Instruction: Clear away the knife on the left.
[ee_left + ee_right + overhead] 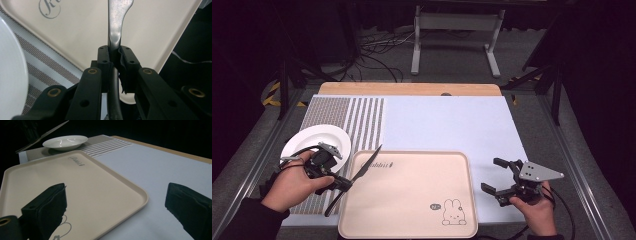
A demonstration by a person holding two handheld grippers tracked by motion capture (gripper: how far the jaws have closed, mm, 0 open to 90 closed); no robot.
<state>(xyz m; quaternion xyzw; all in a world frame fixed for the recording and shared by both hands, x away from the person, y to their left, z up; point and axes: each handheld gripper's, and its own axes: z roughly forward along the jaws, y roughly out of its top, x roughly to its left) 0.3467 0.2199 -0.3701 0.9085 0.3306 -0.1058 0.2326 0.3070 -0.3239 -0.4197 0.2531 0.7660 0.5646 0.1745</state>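
Pale blue counter (447, 125): left claw (343, 184) clamps knife (362, 175) over beige tray's (412, 210) edge (white bowl (317, 141) beside); right claw (499, 176) gapes, unloaded.

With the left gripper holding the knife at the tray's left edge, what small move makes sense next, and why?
Probably lower the knife onto the tray: the left gripper is clamped on it, its blade already reaches over the tray's bare left side.
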